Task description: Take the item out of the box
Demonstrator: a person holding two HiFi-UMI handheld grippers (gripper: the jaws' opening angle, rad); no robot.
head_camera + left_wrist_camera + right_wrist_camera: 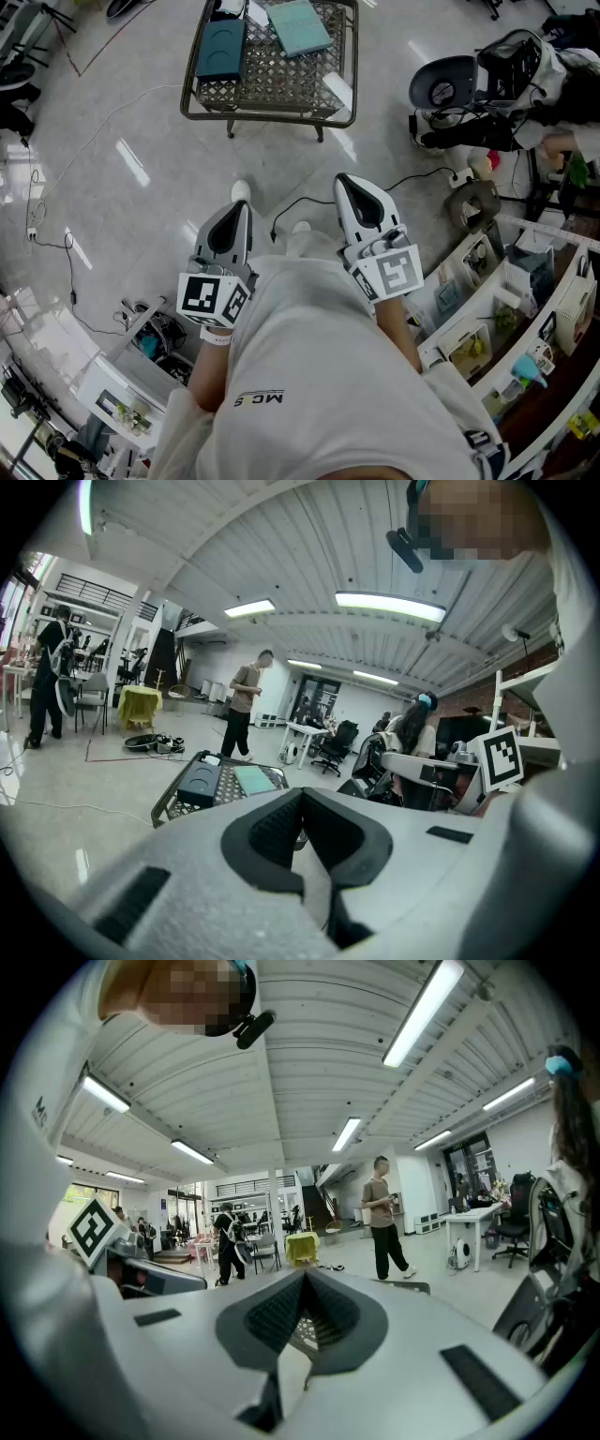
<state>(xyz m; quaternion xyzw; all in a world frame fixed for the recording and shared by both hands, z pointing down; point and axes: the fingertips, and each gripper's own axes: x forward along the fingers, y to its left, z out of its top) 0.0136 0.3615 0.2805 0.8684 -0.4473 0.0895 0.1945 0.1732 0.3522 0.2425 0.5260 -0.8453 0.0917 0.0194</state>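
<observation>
Holding the left gripper [238, 210] out in front of the belly, pointing forward, marker cube [213, 298] back near the wrist. Jaws closed tip to tip, nothing between the dark pads [272, 832]. Holding the right gripper [348, 184] near it, a bit further forward, pointing the same way. Jaws closed there too, nothing gripped. Left forearm [208, 375] and right forearm [401, 330] bare, tucked close to the body.
</observation>
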